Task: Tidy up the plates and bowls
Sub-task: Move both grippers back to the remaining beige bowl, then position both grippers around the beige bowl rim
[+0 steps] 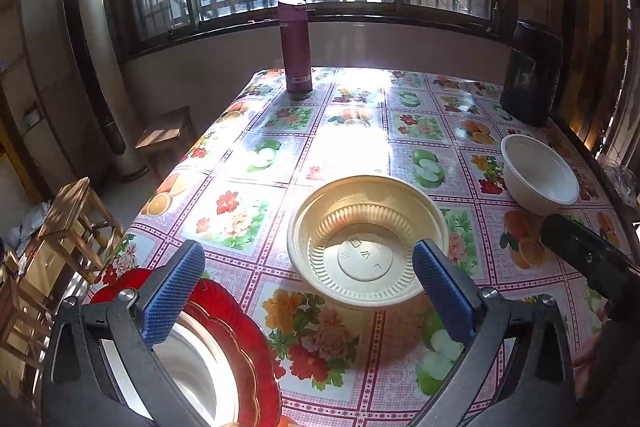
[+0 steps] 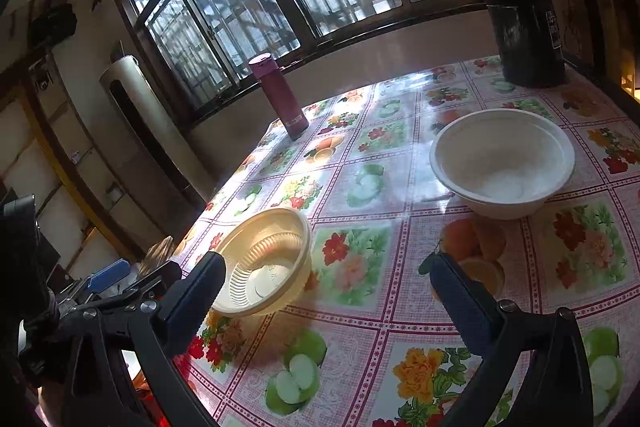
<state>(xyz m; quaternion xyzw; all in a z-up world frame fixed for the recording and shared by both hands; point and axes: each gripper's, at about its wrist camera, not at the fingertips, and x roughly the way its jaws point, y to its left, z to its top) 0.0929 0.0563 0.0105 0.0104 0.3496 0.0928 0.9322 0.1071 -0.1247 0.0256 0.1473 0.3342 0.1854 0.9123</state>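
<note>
Gold bowl point(image 1: 368, 241) sits upright on the table point(image 1: 280, 163) just ahead of your left gripper point(image 1: 308, 297), between its wide-open, empty fingers. The white bowl point(image 2: 502, 163) lies ahead and a little right of your right gripper point(image 2: 324, 301), also spread wide and holding nothing. The red plate point(image 1: 236, 343) is below the left finger, at the near table edge.

Risks, as I judge them: the gold bowl looks thin and light (plastic, probably), so a pinch on its rim may flex it or skid it over the glossy cloth. Dropping the left gripper could clip the plate.

The purple flask point(image 1: 295, 45) and black canister point(image 1: 530, 75) stand far ahead, well clear; nothing blocks either bowl
</note>
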